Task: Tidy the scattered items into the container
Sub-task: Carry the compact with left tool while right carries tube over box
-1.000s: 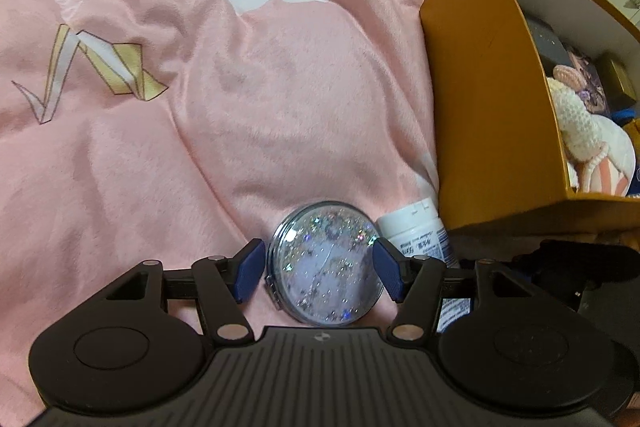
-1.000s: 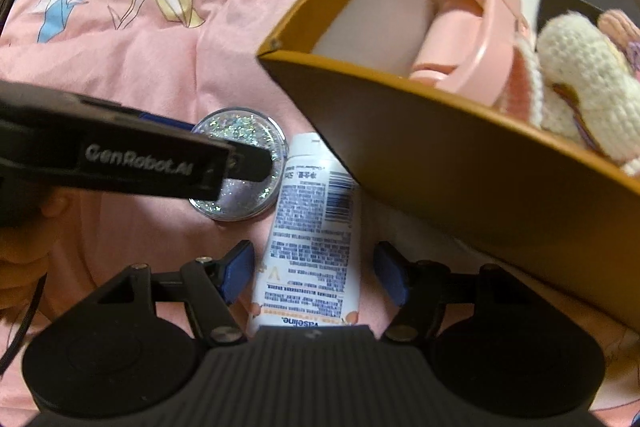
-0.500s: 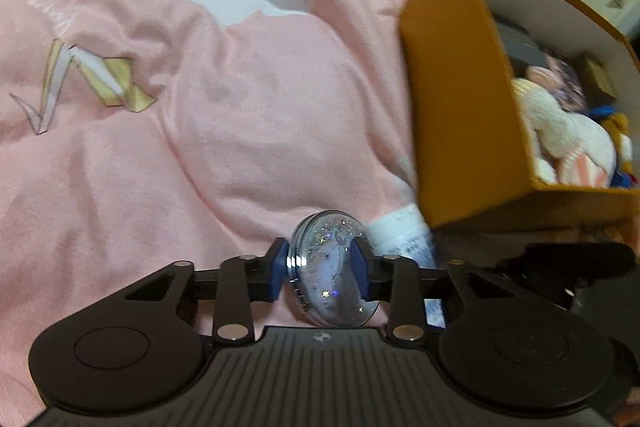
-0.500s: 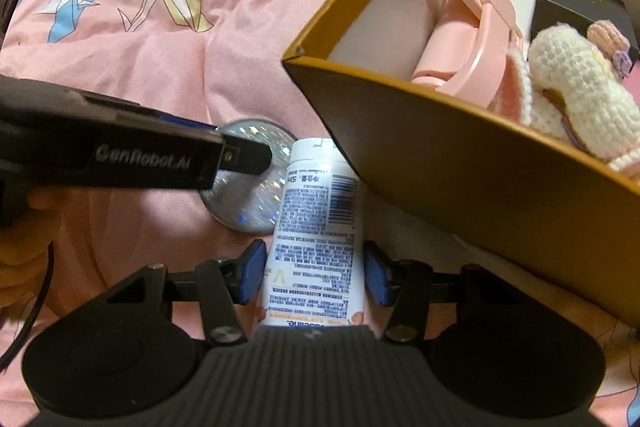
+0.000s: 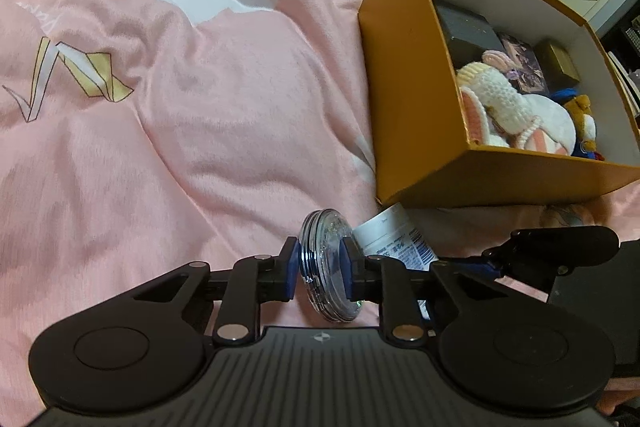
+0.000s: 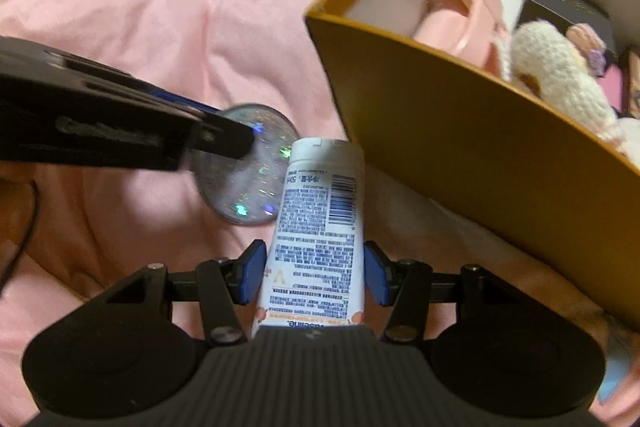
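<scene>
A: The left claw (image 5: 319, 271) is clamped across the flat faces of the glitter compact (image 5: 326, 267), which stands on edge between the blue pads, just beside the orange box (image 5: 404, 99).

B: And the right claw (image 6: 314, 277)?

A: Its pads sit on either side of the Vaseline tube (image 6: 320, 227), very near it, but I cannot tell if they are pressing it yet. The tube lies on the pink duvet (image 5: 180, 107), its cap end pointing at the box wall.

B: What could go wrong?

A: The compact is smooth and round, held only near its middle; in my judgement it could pivot or slip out on the way over the box rim. The two claws are also crowded together, so lifting at once risks a knock. The tube is soft and may squirm out of a light pinch.

B: Changes from a second ago?

A: The compact then lay flat between open pads; now it is gripped and tipped upright. The right pads have narrowed around the tube.
</scene>
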A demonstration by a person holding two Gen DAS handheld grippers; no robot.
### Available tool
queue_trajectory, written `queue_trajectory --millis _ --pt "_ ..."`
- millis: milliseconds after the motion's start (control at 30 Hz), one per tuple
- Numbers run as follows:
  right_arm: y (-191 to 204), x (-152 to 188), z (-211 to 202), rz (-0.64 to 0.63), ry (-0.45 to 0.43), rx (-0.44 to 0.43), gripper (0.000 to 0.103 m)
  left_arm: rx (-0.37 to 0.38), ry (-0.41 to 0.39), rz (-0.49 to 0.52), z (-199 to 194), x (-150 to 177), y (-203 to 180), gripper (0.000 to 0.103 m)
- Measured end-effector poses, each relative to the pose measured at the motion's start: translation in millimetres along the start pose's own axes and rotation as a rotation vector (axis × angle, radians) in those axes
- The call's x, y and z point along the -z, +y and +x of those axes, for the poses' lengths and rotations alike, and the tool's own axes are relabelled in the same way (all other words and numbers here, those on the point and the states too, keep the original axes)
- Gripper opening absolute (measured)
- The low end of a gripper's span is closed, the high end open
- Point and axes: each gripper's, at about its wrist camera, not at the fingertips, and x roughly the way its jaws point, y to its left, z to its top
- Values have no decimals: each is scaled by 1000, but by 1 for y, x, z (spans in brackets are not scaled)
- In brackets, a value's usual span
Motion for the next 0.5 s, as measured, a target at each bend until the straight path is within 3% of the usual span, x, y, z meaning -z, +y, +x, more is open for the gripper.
queue_trajectory --millis 233,500 --pt "-13 3 -11 19 14 9 55 28 9 -51 -8 6 5 21" --pt "-23 8 -17 55 34 18 55 47 32 -3 -10 12 -6 18"
